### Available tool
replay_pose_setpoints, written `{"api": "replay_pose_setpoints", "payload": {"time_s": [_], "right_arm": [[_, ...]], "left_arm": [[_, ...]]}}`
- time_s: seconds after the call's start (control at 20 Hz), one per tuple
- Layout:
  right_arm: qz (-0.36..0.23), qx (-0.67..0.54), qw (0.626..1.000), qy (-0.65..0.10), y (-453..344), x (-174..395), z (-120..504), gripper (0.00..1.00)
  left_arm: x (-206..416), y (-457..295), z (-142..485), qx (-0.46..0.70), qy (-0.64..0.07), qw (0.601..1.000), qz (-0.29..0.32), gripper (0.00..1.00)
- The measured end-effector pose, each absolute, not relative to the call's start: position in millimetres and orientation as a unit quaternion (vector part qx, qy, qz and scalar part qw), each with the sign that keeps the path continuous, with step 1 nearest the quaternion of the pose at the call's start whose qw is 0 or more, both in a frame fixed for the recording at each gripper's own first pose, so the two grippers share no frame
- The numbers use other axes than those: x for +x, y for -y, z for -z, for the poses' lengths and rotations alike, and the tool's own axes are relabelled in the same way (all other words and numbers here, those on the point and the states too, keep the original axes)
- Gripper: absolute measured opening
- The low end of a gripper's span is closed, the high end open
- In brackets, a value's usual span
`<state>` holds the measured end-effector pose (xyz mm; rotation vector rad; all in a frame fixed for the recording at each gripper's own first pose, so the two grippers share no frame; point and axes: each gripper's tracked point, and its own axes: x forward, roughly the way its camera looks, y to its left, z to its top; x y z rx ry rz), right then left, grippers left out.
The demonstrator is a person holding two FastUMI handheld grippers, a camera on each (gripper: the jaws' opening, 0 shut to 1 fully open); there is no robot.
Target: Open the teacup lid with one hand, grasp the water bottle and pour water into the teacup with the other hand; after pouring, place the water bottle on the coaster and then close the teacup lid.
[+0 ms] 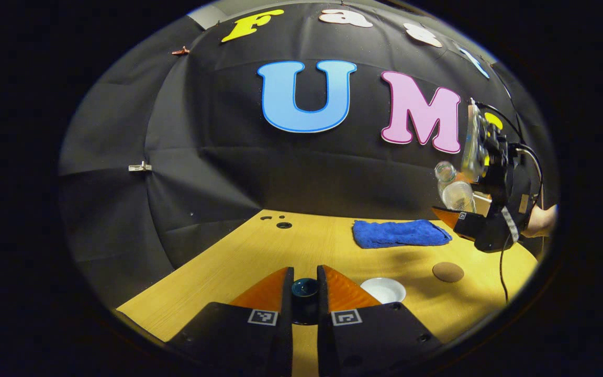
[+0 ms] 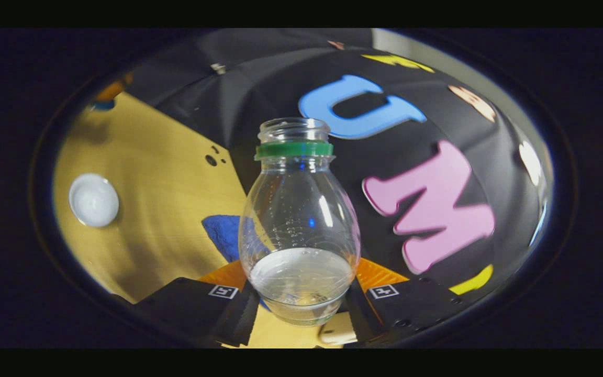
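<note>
In the left gripper view the left hand-held gripper holds a dark teacup lid pinched between its two fingers, lifted near the front edge of the wooden bench. The lid looks small, hard and glazed, so it may slip and could chip if dropped; the narrow hold on its knob-like top seems the sensible place. Just to its right a white teacup sits open on the bench, with bare wood around it. Farther right a round brown coaster lies toward the right edge, well apart from the cup, and a blue cloth lies behind, near the back edge. At the far right the right hand-held gripper is raised above the bench, closed on a clear water bottle at its lower body. In the right gripper view the bottle is uncapped, with only a little water in the bottom, so it is probably light; its thin plastic wall is likely to flex under pressure. The space between bottle and cup looks free for the pour.
</note>
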<state>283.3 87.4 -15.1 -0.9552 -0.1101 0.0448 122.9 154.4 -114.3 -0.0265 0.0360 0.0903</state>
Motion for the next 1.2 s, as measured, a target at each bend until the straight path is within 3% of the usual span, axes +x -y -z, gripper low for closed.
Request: {"api": "replay_pose_setpoints", "payload": {"time_s": [0.2, 0.4, 0.65, 1.2], "right_arm": [[-0.036, -0.289, 0.957, 0.003, -59.2, 278.9, 23.6, 0.77], [-0.060, -0.144, 0.987, -0.021, -39.9, 279.7, 46.1, 0.75], [-0.071, -0.024, 0.997, -0.017, -34.5, 282.5, 76.4, 0.75], [-0.046, -0.005, 0.998, -0.034, -10.8, 292.9, 121.2, 0.82]], "left_arm": [[129.1, -135.7, 105.7, -0.014, -0.012, 0.999, -0.034, 0.23], [135.2, -117.8, 106.0, -0.019, -0.012, 1.000, -0.021, 0.23], [144.2, -103.4, 115.0, -0.018, -0.019, 1.000, -0.010, 0.23], [151.5, -77.4, 123.5, -0.015, -0.021, 1.000, 0.009, 0.23]]}}
